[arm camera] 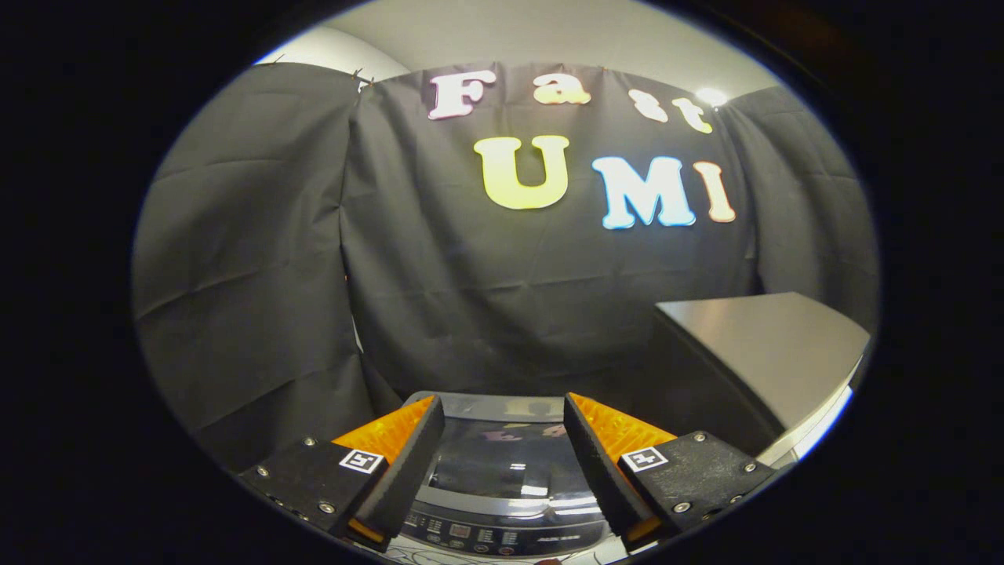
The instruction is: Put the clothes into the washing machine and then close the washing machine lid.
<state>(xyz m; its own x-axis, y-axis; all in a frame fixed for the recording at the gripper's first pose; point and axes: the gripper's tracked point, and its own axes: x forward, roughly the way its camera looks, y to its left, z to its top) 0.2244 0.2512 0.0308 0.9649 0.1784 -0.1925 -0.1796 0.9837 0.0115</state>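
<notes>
A top-loading washing machine (502,463) stands below and just ahead of my fingers. Its dark glossy lid (502,451) lies flat and down over the tub, reflecting the booth wall. A control panel with small buttons (502,537) runs along its near edge. My gripper (502,428) hovers above the lid, open, with nothing between the fingers. One finger (408,463) stands over the lid's left side, the other (600,463) over its right. I see no clothes.
A grey flat-topped surface (765,345), like a table or cabinet, stands to the right of the washing machine, higher than its lid. Black cloth walls close in the booth behind and to the left.
</notes>
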